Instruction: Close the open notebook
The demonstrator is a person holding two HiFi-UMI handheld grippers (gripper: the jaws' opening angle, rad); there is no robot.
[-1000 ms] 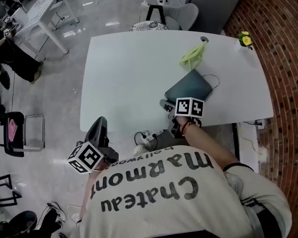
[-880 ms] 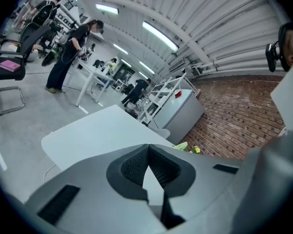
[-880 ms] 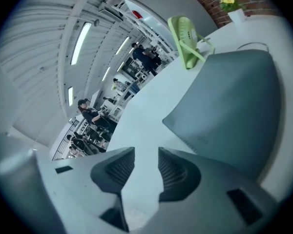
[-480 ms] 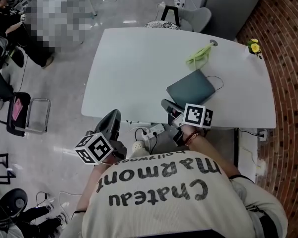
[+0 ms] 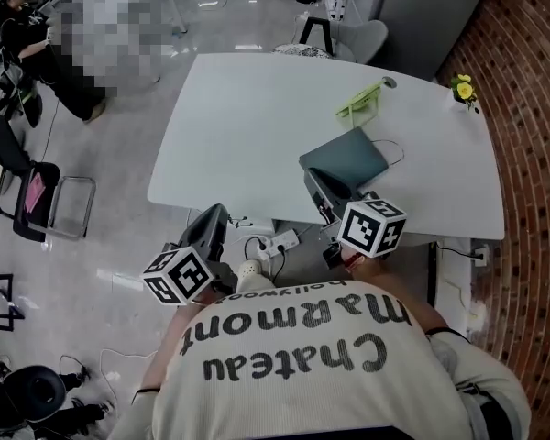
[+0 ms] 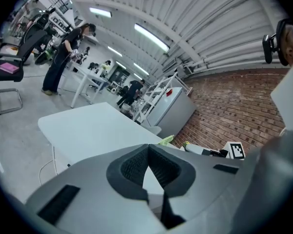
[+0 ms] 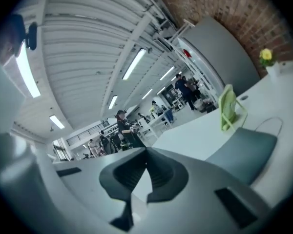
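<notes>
The dark teal notebook (image 5: 344, 160) lies shut and flat near the front edge of the white table (image 5: 238, 126), an elastic cord looping out at its right. In the right gripper view the notebook (image 7: 244, 152) sits just right of the jaws. My right gripper (image 5: 312, 181) hovers over the notebook's near left corner, raised off it, jaws shut on nothing (image 7: 146, 152). My left gripper (image 5: 214, 216) hangs off the table's front edge, below the tabletop; its pads (image 6: 148, 147) meet at the tip with nothing between them.
A lime-green stand (image 5: 360, 101) is upright behind the notebook. A small pot of yellow flowers (image 5: 463, 90) stands at the back right corner by the brick wall. A power strip and cables (image 5: 275, 243) lie on the floor under the table's edge. Chairs and people are at far left.
My right gripper has lifted from the notebook's near edge and rolled, and now hangs above it. My left gripper has drifted a little closer to the table's front edge.
</notes>
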